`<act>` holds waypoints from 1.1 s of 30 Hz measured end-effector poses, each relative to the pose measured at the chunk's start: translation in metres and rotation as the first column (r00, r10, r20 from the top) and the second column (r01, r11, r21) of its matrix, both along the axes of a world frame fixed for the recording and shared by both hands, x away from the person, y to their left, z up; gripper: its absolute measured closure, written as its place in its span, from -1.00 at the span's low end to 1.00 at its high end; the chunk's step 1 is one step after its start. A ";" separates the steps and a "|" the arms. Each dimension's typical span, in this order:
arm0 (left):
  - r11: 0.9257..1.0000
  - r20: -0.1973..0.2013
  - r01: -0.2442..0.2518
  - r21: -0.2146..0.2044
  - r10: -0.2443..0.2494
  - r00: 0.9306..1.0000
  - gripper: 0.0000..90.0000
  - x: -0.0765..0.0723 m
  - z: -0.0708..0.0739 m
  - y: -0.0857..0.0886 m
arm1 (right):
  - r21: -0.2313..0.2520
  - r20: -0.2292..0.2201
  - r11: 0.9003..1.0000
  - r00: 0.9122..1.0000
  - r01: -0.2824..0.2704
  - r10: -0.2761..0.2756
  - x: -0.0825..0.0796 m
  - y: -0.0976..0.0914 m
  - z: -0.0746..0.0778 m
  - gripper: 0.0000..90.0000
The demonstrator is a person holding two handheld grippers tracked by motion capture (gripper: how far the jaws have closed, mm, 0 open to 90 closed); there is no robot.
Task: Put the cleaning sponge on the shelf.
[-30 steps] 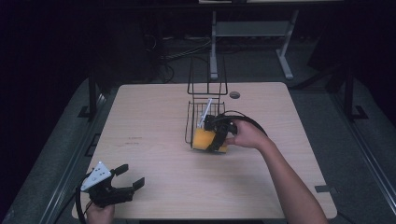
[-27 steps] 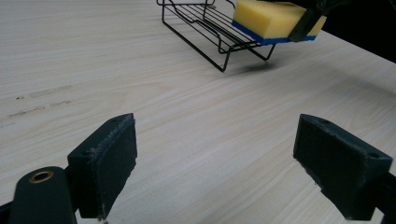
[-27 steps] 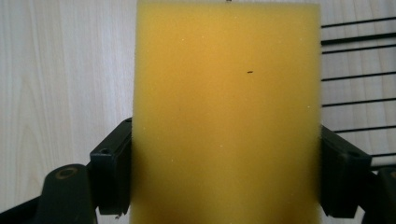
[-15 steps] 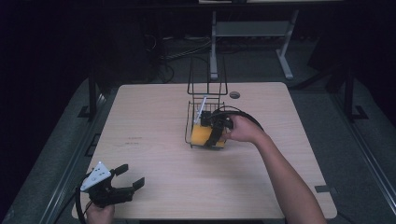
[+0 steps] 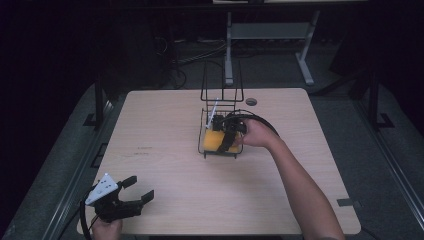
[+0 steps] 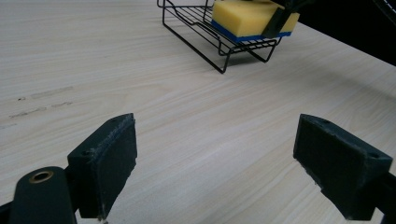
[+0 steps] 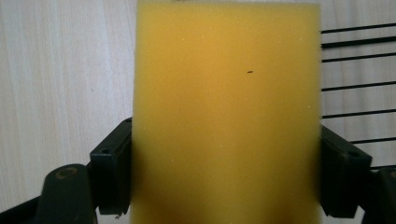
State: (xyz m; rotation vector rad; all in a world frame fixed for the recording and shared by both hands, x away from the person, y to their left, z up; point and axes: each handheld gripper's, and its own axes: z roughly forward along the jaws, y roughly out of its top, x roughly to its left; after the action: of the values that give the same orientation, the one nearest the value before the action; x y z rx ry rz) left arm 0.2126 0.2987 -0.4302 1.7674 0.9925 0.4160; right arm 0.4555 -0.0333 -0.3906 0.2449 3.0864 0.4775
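High view: right gripper [image 5: 231,134] at frame centre, jaws clamped on yellow sponge [image 5: 216,140] inside black wire rack [image 5: 220,122]; left gripper [image 5: 131,196] lower left, jaws wide, holding nothing. Left gripper view: sponge [image 6: 247,18] in rack [image 6: 219,39], top centre. Right gripper view: sponge [image 7: 227,107] gripped between both jaws

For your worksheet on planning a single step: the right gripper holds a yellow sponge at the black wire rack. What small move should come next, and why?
Probably open the right gripper. Its jaws clamp the yellow sponge with the blue underside, which already seems to sit on the black wire rack, so letting go should leave it there.
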 end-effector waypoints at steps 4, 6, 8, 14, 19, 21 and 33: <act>1.000 0.000 0.004 0.006 -0.004 1.000 -0.72 0.000 0.000 -0.001 | -0.005 0.011 1.000 1.000 0.000 0.000 0.005 0.002 0.003 -0.52; 1.000 -0.003 0.006 0.007 -0.006 1.000 -0.72 0.000 0.000 -0.001 | 0.007 0.011 1.000 1.000 0.001 -0.001 0.007 0.002 0.004 -0.52; 1.000 -0.003 0.006 0.007 -0.006 1.000 -0.72 0.000 0.000 -0.001 | 0.005 0.014 1.000 1.000 0.001 -0.001 0.009 0.003 0.002 -0.52; 1.000 -0.003 0.008 -0.004 -0.008 1.000 -0.72 0.000 0.000 -0.002 | -0.010 -0.010 1.000 1.000 0.005 -0.005 0.015 0.001 -0.005 -0.52; 1.000 -0.003 0.007 -0.010 -0.007 1.000 -0.72 0.000 0.000 -0.002 | -0.024 -0.005 1.000 1.000 0.005 -0.005 0.020 0.001 -0.009 -0.52; 1.000 -0.004 0.012 -0.014 -0.012 1.000 -0.71 0.000 0.000 -0.001 | -0.021 0.000 1.000 1.000 0.003 -0.003 0.022 0.003 -0.008 -0.52; 1.000 -0.004 0.010 -0.014 -0.010 1.000 -0.71 0.000 0.000 0.000 | -0.002 -0.013 1.000 1.000 -0.001 0.001 0.029 0.009 -0.015 -0.52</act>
State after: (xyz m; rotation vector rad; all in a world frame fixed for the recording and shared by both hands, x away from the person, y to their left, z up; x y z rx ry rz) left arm 0.2128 0.2988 -0.4300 1.7603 0.9871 0.3982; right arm 0.4846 -0.0243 -0.4059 0.2465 3.0994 0.4743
